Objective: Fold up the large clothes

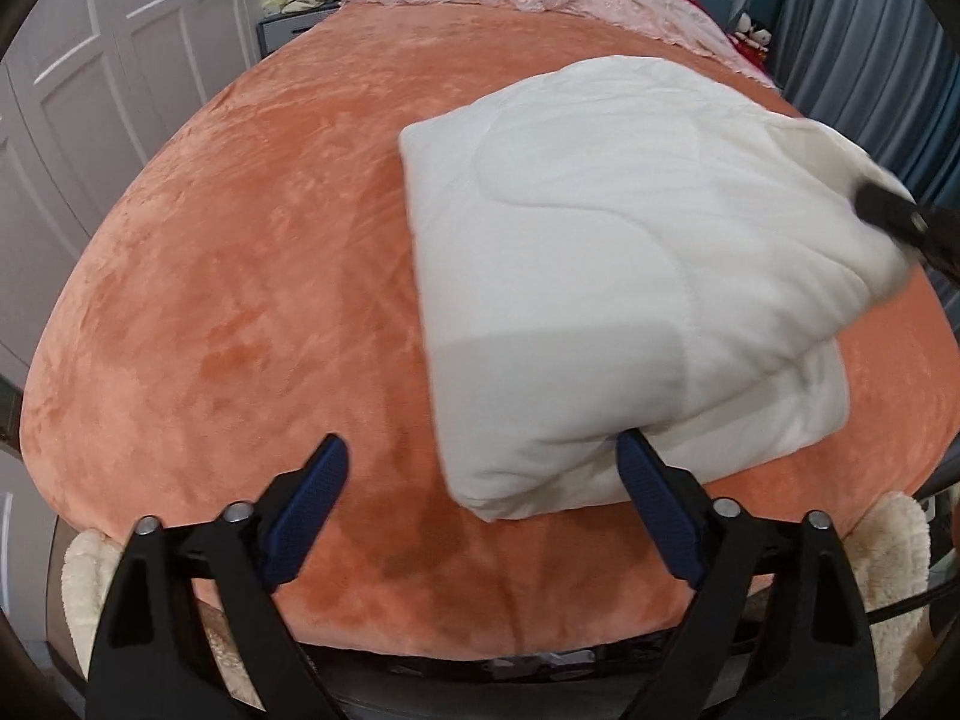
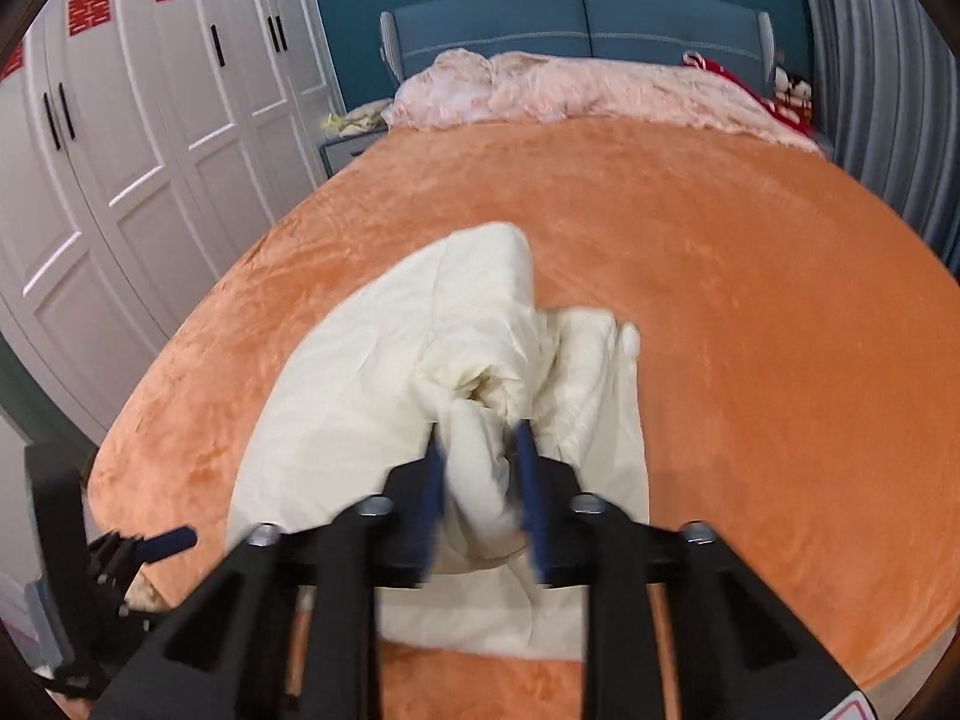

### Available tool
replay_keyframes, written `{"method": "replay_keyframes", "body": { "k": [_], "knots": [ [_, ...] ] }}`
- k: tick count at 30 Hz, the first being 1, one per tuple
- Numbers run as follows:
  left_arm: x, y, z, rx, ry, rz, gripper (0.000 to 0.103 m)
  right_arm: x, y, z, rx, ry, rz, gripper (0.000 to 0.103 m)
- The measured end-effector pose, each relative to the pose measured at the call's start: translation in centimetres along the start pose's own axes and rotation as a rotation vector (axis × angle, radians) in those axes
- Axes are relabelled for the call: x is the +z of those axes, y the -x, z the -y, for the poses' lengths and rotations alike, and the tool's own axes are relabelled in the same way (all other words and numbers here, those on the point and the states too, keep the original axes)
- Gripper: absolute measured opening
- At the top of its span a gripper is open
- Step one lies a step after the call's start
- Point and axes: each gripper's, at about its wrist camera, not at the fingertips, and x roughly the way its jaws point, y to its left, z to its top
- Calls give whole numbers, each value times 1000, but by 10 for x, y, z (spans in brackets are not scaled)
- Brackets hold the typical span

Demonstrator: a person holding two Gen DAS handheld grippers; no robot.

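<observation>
Two grippers on one folded white quilt, lying on the orange bed cover. Your right gripper is clamped on a bunched edge — lifted. Your left gripper stands spread wide, empty — one pad against the quilt's near corner.

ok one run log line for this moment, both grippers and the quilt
left gripper: open, beside fold | right gripper: shut on white quilt, bunch lifted | quilt: folded on orange blanket
</observation>
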Motion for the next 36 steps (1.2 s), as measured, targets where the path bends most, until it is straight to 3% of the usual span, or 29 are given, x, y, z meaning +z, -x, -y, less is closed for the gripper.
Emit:
{"method": "replay_keyframes", "body": {
  "k": [2, 7, 12, 16, 19, 22, 26, 28, 31, 36],
  "knots": [
    [-1, 1, -6, -17, 14, -1, 84, -11, 11, 7, 12, -24, 14, 10],
    [-1, 12, 2, -64, -5, 28, 83, -46, 33, 28, -73, -94, 53, 9],
    [-4, 9, 21, -90, -44, 8, 83, -83, 15, 63, -128, -211, -28, 8],
    [-7, 22, 26, -97, -45, 5, 79, -95, -1, 61, -146, -187, -72, 8],
    [-1, 55, 19, -156, -9, 66, 80, -102, -13, 56, -158, -157, -90, 9],
    [15, 70, 18, -133, -3, 114, 80, -107, -20, 53, -170, -139, -98, 9],
    [33, 36, 31, -72, -15, 79, 80, -111, -20, 54, -168, -138, -97, 9],
    [33, 17, 38, -64, -23, 38, 72, -109, -17, 55, -164, -132, -99, 11],
    [29, -3, 44, -52, -19, 6, 72, -103, 1, 53, -182, -123, -87, 15],
    [30, -6, 47, -33, -27, 6, 72, -80, 49, 40, -211, -135, 25, 15]
  ]
}}
